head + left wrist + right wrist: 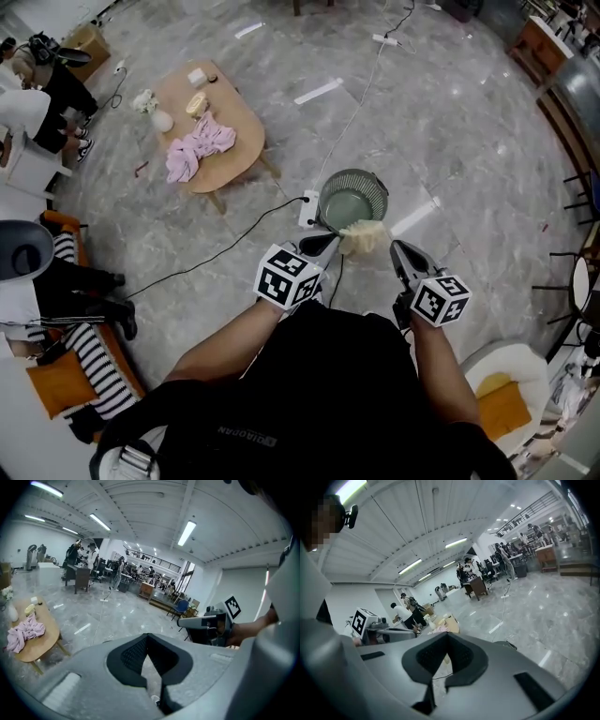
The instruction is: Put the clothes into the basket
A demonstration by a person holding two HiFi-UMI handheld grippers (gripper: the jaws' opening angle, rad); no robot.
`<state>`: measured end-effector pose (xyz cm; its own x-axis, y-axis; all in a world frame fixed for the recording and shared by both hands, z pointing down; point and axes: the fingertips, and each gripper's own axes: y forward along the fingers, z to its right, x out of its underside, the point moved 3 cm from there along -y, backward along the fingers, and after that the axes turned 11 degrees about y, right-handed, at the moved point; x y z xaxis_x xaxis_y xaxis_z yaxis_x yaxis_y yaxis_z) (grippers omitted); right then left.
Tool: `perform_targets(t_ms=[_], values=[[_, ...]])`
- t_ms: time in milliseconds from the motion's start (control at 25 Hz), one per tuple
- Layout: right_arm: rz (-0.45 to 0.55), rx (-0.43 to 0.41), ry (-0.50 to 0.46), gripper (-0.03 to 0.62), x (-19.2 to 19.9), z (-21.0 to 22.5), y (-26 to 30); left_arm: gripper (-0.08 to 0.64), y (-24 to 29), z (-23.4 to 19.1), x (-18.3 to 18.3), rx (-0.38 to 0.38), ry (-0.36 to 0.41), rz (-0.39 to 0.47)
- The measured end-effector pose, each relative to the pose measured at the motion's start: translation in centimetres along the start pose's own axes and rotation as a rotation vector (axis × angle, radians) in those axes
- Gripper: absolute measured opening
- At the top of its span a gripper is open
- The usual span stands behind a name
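Left gripper (pixel 147 637) and right gripper (pixel 446 637): jaws together, empty. Crumpled cream cloth (pixel 366 236) lies at the basket (pixel 378 187) near rim, long axis left-right.

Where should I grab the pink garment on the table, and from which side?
Probably best to pinch the bunched folds in the middle of the pink garment, coming down from above on the table's bare near side. It lies crumpled in a heap, so the ridges give the jaws purchase, and the white vase crowds its far edge.
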<state>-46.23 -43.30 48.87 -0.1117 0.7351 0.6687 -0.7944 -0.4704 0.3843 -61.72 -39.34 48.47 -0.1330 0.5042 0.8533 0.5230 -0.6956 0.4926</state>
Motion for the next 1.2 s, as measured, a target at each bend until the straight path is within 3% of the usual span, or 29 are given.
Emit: perform_targets(t_ms=[560, 920, 1200], values=[[-0.050, -0.074, -0.145, 0.014, -0.5, 2.7, -8.9, 0.000, 2.0, 9.1, -2.6, -0.101, -0.039, 0.069], [-0.146, -0.107, -0.173, 0.014, 4.0, 5.4, -13.1, 0.000, 1.4, 13.9, 0.5, -0.171, -0.126, 0.032], [-0.178, -0.162, -0.177, 0.014, 5.4, 5.5, -14.2, 0.000, 0.7, 16.1, 1.1, -0.216, -0.119, 0.024]])
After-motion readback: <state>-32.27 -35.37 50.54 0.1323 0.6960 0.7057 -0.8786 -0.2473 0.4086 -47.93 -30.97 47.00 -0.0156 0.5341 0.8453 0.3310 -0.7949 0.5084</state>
